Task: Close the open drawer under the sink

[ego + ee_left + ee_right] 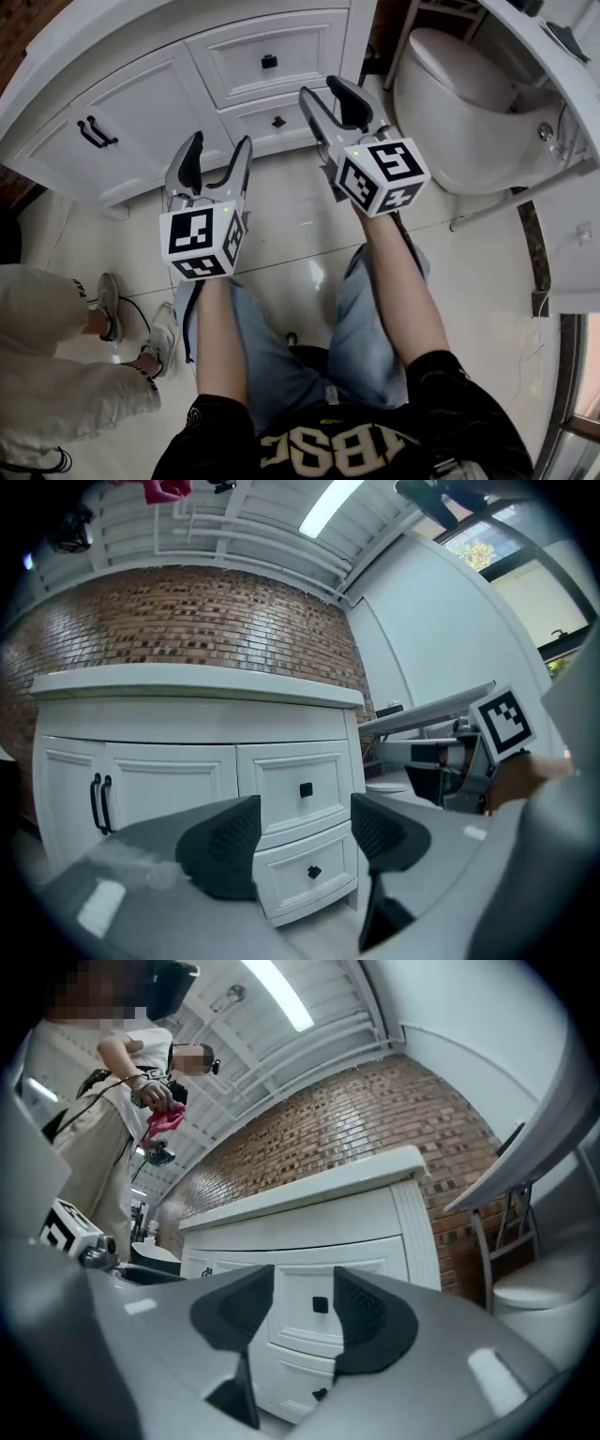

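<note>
Left claw [220, 141] parted, empty, right claw [322, 89] half open, empty, neither touching lower drawer [278, 121]

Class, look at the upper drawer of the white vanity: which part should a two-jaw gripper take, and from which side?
Probably the small black square knob at the middle of the upper drawer. Come level and straight at the front, one jaw on each side: the knob is the only graspable part standing out from the flat front.
</note>
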